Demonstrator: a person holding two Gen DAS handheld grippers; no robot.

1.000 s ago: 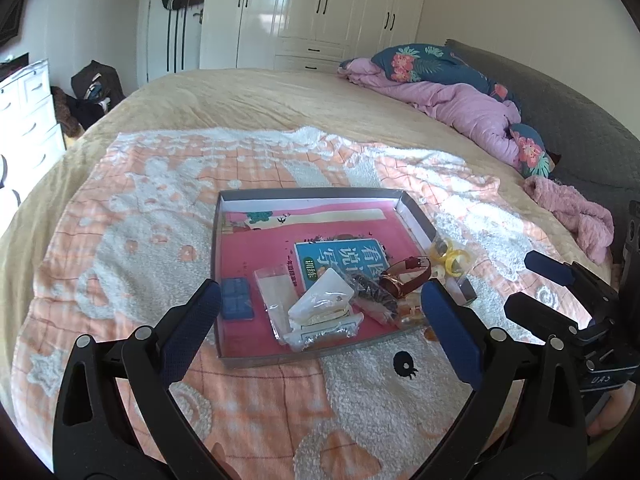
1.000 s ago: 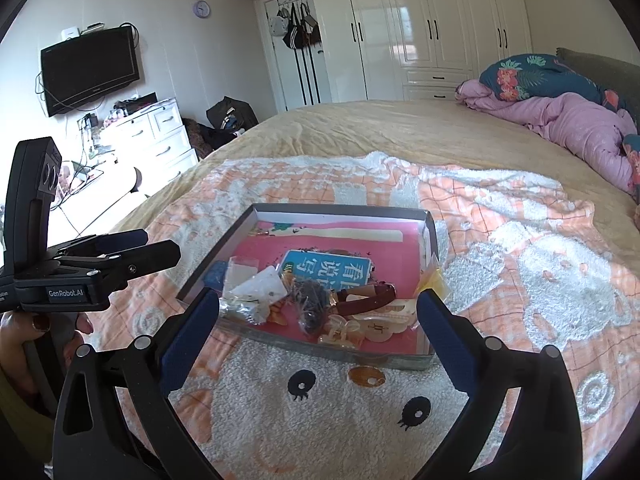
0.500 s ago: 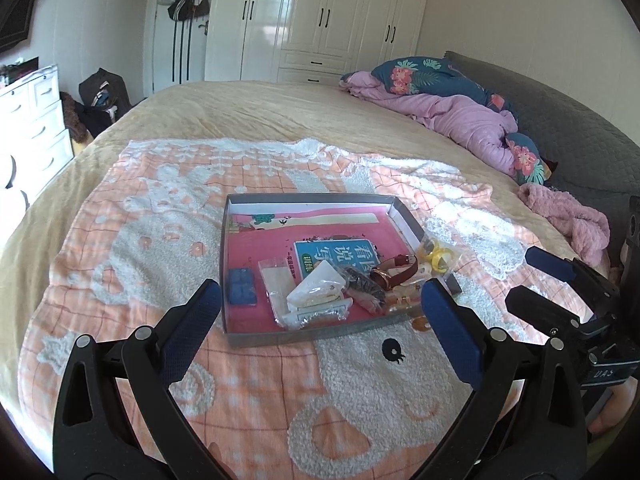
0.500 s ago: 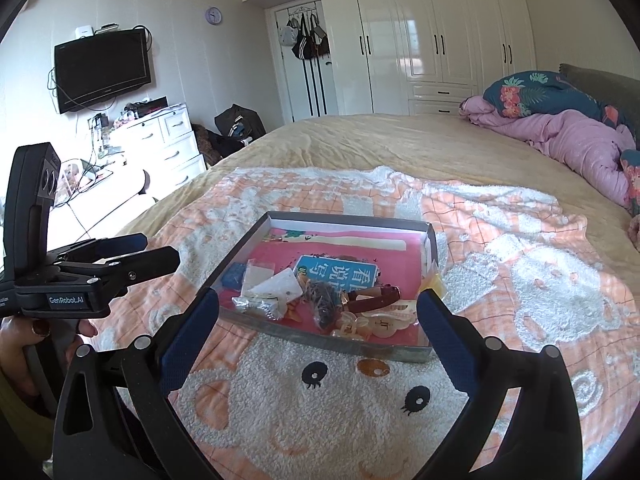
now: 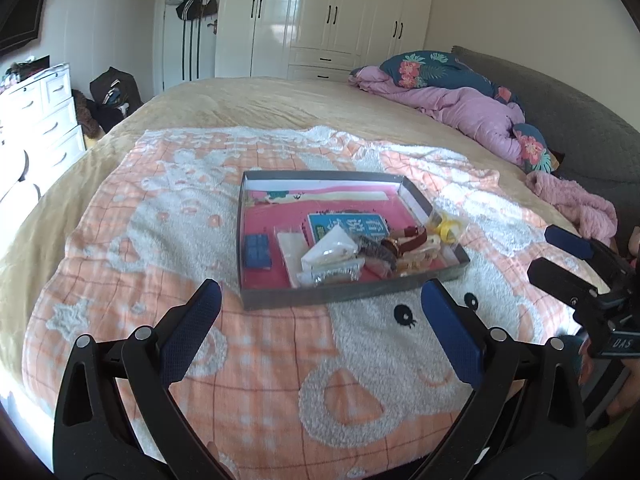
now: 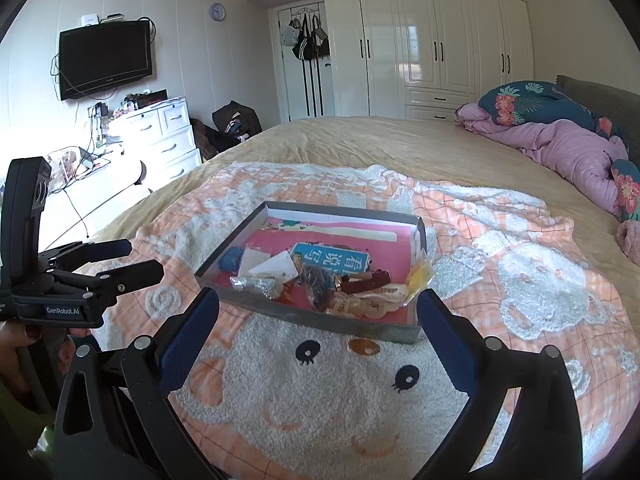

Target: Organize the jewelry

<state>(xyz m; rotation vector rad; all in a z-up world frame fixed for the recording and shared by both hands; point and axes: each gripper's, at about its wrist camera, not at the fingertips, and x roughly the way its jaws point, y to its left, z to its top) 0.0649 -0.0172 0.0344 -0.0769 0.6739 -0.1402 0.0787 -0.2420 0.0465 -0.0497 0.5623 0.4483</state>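
Note:
A shallow grey tray (image 5: 348, 298) with a pink floor sits on the orange and white blanket; it also shows in the right wrist view (image 6: 320, 318). It holds a small blue box (image 5: 257, 251), clear bags (image 5: 330, 254), a red-brown watch strap (image 5: 408, 239) and a teal card (image 6: 332, 261). A yellow item in a clear bag (image 5: 447, 229) lies at the tray's right edge. My left gripper (image 5: 318, 314) is open and empty, short of the tray's near wall. My right gripper (image 6: 318, 322) is open and empty, also short of the tray.
The blanket (image 5: 248, 360) lies on a large beige bed. A purple quilt and floral pillows (image 5: 472, 108) lie at the far right. White drawers (image 6: 160, 136) and a wall television (image 6: 105, 58) stand to the left. White wardrobes (image 5: 332, 20) line the far wall.
Both grippers have pulled back and up from the tray, which now looks smaller and farther off. Both stayed open and empty.

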